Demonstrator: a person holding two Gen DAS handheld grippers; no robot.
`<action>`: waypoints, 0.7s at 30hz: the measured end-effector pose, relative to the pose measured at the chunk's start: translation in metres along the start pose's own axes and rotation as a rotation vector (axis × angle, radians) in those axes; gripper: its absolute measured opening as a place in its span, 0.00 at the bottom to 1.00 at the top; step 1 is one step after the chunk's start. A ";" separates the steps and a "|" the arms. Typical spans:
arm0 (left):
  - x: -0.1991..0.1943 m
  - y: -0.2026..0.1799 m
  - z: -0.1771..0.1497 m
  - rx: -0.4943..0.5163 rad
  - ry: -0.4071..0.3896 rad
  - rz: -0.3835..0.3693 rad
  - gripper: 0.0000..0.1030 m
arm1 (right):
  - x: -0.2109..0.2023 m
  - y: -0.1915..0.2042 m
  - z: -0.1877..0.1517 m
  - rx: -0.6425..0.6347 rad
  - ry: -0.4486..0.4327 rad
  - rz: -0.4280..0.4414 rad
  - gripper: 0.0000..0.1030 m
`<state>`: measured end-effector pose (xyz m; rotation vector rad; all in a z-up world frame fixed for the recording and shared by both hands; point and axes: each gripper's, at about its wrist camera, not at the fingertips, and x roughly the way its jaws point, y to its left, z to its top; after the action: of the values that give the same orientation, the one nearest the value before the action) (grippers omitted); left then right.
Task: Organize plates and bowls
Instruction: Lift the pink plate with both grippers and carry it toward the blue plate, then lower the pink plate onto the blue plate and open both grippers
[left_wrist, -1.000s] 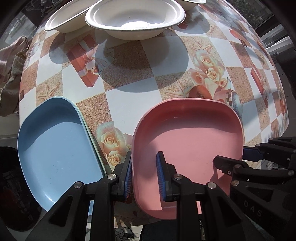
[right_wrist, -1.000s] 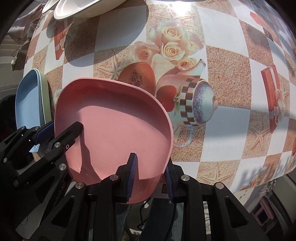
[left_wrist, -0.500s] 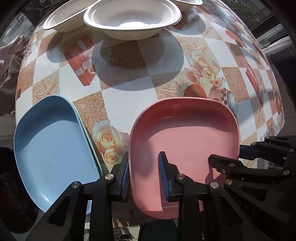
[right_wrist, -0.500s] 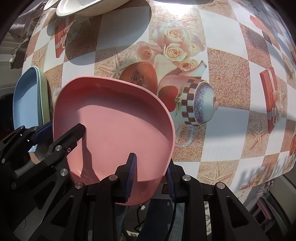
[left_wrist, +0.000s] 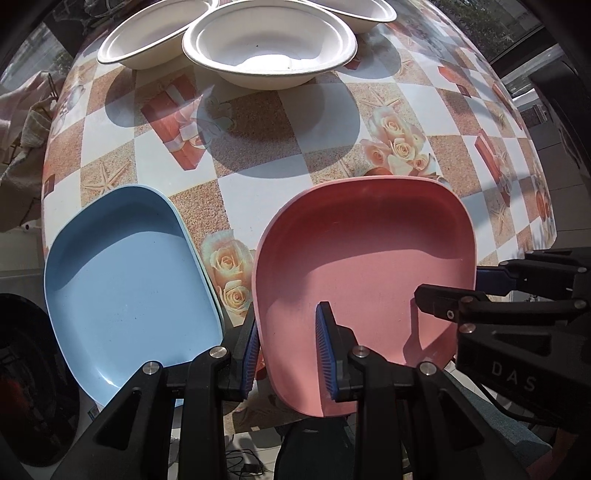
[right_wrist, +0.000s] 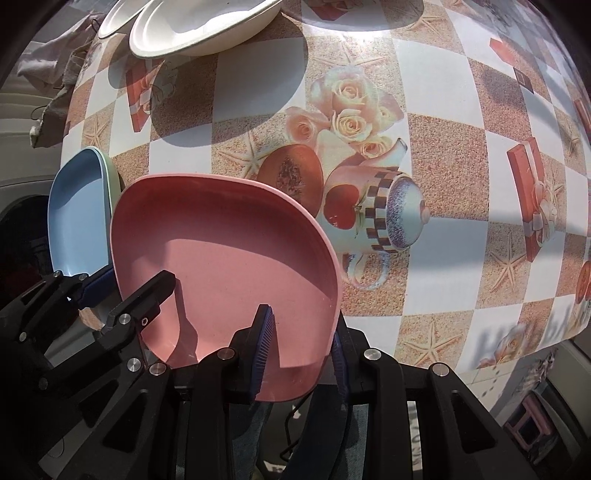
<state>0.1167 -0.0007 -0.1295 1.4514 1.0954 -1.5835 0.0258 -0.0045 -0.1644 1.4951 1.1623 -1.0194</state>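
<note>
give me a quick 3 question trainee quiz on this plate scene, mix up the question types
1. True or false: both grippers are clamped on the rim of the pink plate.
2. Multiple choice: what lies directly under the blue plate? A) a white bowl B) a pale green plate C) bare tablecloth
3. Short answer: which gripper holds the pink plate's edge nearest the blue plate?

Key
1. True: the left gripper and the right gripper each pinch a near rim corner.
2. B: the pale green plate shows as a thin rim beside the blue one.
3. The left gripper.
</note>
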 end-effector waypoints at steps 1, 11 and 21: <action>-0.005 0.000 0.000 -0.001 -0.004 0.003 0.30 | -0.003 0.001 0.001 0.000 -0.004 0.003 0.33; -0.050 0.022 0.003 -0.015 -0.065 0.037 0.30 | -0.043 0.022 0.021 -0.021 -0.075 0.038 0.33; -0.076 0.077 -0.002 -0.080 -0.121 0.069 0.30 | -0.053 0.068 0.033 -0.081 -0.111 0.073 0.33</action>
<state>0.1967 -0.0312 -0.0632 1.3095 1.0158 -1.5407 0.0801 -0.0536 -0.1072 1.3899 1.0510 -0.9810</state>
